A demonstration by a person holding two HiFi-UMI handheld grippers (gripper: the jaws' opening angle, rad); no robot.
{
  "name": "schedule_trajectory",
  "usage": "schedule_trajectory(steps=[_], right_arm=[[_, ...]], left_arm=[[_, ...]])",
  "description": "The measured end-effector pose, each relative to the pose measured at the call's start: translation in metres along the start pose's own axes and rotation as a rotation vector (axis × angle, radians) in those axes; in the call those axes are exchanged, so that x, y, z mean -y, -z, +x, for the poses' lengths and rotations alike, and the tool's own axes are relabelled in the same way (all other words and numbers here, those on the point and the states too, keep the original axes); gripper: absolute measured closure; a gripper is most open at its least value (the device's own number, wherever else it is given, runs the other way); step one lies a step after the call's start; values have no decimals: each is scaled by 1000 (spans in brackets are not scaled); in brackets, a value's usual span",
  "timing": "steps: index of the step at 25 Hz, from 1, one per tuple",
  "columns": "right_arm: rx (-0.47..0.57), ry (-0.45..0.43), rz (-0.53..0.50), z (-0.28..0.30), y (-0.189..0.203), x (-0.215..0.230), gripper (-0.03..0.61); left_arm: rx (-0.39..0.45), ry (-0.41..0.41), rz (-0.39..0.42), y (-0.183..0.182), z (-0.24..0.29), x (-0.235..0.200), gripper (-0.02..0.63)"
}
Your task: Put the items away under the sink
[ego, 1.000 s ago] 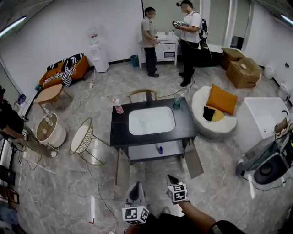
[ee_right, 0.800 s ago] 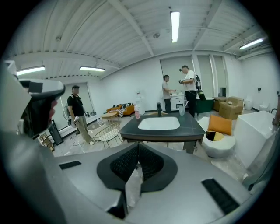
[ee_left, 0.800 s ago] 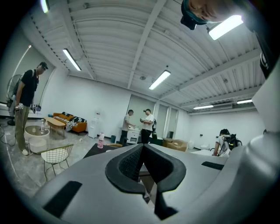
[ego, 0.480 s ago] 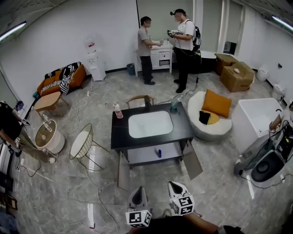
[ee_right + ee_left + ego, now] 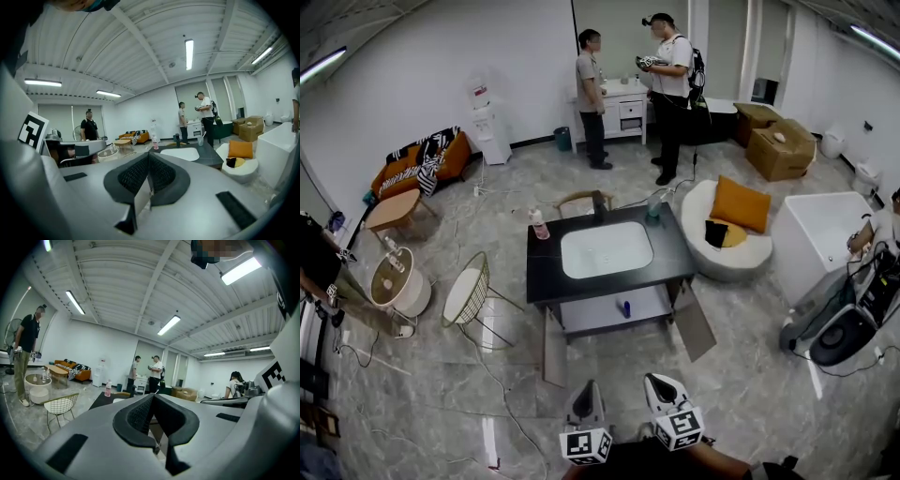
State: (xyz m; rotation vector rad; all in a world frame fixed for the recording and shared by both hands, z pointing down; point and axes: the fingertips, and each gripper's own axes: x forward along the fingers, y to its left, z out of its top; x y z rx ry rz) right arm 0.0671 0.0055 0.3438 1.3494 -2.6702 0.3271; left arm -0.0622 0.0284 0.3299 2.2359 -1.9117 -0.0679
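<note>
The black sink cabinet (image 5: 546,273) with a white basin stands mid-room, both lower doors swung open. A small blue item (image 5: 624,307) lies on the shelf under the sink. On the countertop stand a pink bottle (image 5: 538,223) at the back left and a cup (image 5: 654,208) at the back right. My left gripper (image 5: 586,386) and right gripper (image 5: 655,380) hang at the bottom edge, well short of the cabinet. The left gripper (image 5: 153,395) has its jaws together with nothing in them. Also shut and empty, the right gripper (image 5: 149,154) points toward the sink.
A wire chair (image 5: 469,286) and a round side table (image 5: 394,277) stand left of the cabinet. To its right are a white round seat (image 5: 733,251) with an orange cushion and a white tub (image 5: 825,239). Two people (image 5: 586,94) stand at the back. Cables trail over the floor.
My right gripper has drawn back toward me and its arm has dropped out of view. The left gripper has shifted slightly. The cabinet and its items are unchanged.
</note>
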Motion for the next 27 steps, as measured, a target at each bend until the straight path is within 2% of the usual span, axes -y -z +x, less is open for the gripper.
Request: schedule_trajectory(steps=[27], right_arm=[[17,0,-27,19,-4,-1,568]], left_arm=[[23,9,-1,-8,12,-11,598]])
